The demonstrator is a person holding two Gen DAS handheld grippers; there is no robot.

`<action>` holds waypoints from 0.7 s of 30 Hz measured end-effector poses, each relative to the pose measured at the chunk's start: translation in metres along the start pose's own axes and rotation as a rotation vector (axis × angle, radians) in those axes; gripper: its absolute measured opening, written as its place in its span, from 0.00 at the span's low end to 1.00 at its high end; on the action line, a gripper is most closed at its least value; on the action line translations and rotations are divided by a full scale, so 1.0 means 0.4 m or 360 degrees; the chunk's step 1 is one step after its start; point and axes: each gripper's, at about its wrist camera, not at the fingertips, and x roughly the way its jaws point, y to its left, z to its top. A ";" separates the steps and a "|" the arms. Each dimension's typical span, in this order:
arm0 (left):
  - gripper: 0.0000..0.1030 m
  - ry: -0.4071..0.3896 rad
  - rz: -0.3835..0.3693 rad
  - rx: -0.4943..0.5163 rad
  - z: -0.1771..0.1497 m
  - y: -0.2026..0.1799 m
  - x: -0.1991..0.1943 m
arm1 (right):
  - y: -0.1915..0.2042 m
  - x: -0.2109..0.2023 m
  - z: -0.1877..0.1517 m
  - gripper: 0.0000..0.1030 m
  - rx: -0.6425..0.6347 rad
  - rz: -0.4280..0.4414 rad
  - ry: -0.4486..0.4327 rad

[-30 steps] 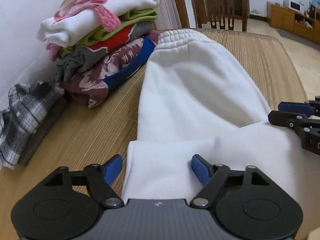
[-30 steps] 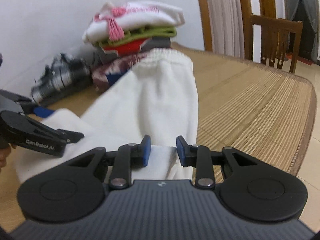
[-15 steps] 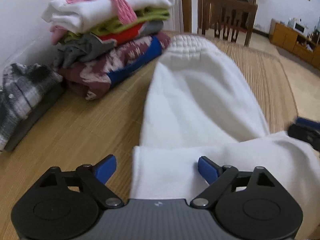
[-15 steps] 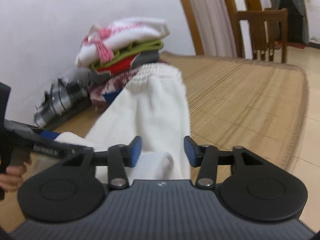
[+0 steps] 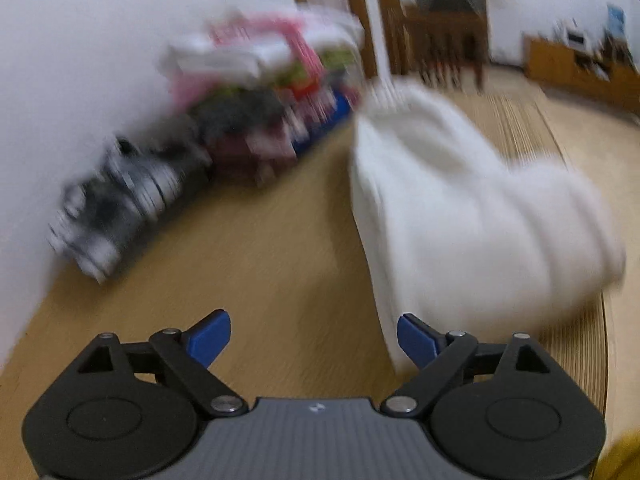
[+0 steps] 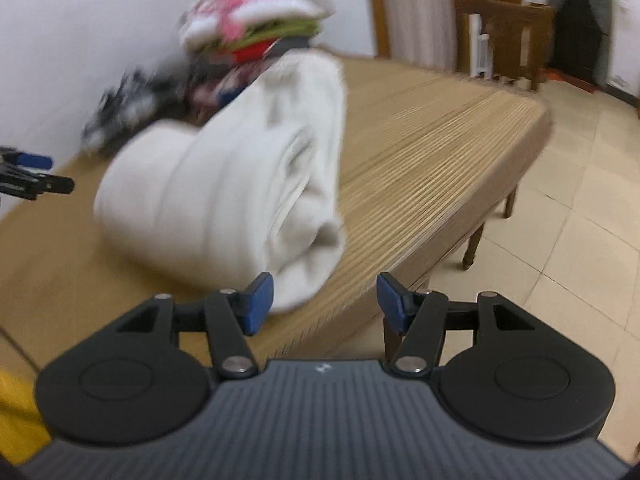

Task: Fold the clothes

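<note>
Both left gripper [image 5: 314,338] and right gripper [image 6: 325,298] spread wide and empty, white garment [image 6: 224,188] folded on the bamboo mat [image 6: 432,148] beside the stack of folded clothes [image 6: 256,24]: best to square its loose near edge before stacking.

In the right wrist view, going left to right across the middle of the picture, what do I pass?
left gripper → white garment → bamboo mat → tiled floor
</note>
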 end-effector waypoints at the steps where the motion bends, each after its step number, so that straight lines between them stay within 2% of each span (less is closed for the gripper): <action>1: 0.86 0.0045 -0.0052 -0.0017 -0.023 -0.008 0.021 | 0.015 0.014 -0.010 0.58 -0.0052 0.0004 0.0016; 2: 0.86 0.0073 -0.0124 -0.0044 -0.041 -0.018 0.047 | 0.027 0.028 -0.014 0.58 -0.0087 0.0001 0.0022; 5: 0.79 0.0122 -0.0212 -0.0056 -0.060 -0.057 0.117 | 0.064 0.071 -0.025 0.58 -0.0192 -0.0001 0.0038; 8: 0.77 0.0089 -0.0296 -0.0007 -0.051 -0.097 0.157 | 0.104 0.097 -0.024 0.58 -0.0288 0.0054 0.0012; 9: 0.77 0.0078 -0.0322 0.0018 -0.044 -0.108 0.165 | 0.116 0.106 -0.029 0.58 -0.0319 0.0059 0.0001; 10: 0.71 0.0069 -0.0338 0.0059 -0.039 -0.121 0.173 | 0.128 0.120 -0.033 0.58 -0.0350 0.0051 -0.0007; 14: 0.59 0.0017 -0.0337 0.0243 -0.027 -0.171 0.196 | 0.150 0.202 -0.031 0.58 -0.0410 0.0005 0.0002; 16: 0.49 -0.0033 -0.0340 0.0300 -0.028 -0.186 0.155 | 0.162 0.196 -0.023 0.52 -0.0428 -0.0008 -0.0005; 18: 0.46 -0.0082 -0.0342 0.0358 -0.029 -0.202 0.113 | 0.166 0.159 -0.012 0.42 -0.0437 0.0009 -0.0021; 21: 0.46 -0.0139 -0.0388 0.0419 -0.034 -0.219 0.029 | 0.163 0.065 0.009 0.40 -0.0435 0.0053 -0.0030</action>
